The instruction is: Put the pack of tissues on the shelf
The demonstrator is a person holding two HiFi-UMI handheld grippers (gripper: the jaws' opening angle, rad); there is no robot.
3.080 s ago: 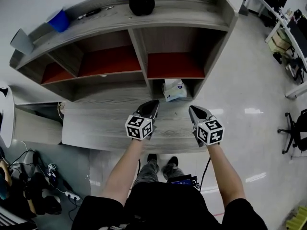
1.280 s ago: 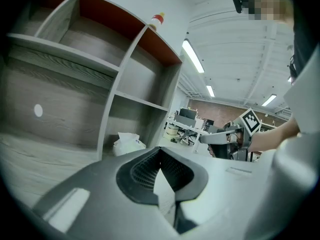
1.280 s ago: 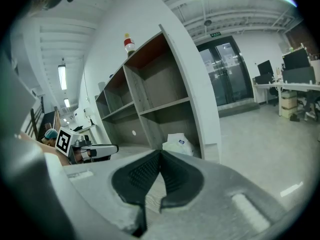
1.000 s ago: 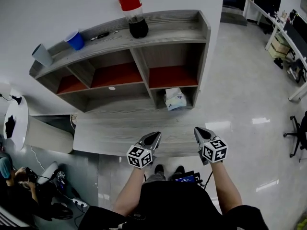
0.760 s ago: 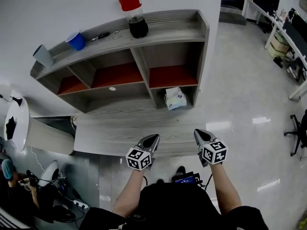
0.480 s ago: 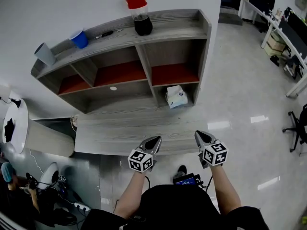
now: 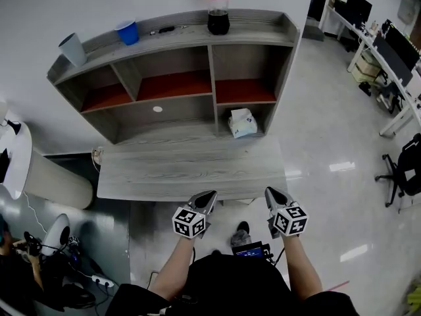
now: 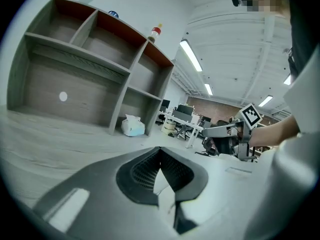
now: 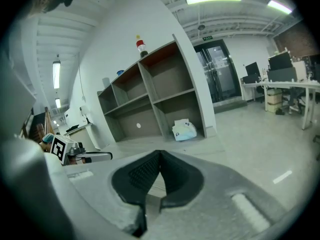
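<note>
— Looked at the left claw first?
— Did. Found it closed tight, with the pads together at the tip and nothing between them. Saw it held just short of the near edge of the surface, above the floor.
— And the right claw?
— Closed just the same, and empty too. Hung level with the left one, off to its side, also short of that near edge.
— Touched anything?
— Touched nothing. Sat well apart from the pack of tissues, with the whole bare surface in between.
— Placed the pack where, then?
— Found it low in the bottom right compartment of the shelf, a little tilted, between the middle divider and the right wall. Saw that shelf standing at the far side of the surface, against the white wall.
— Anything on the top board?
— Made out a soda bottle with a red label towards the right. Then a pen, a blue cup, and a grey cup at the left end.
— Farther out?
— Only an office chair on the floor, far to the right.
</note>
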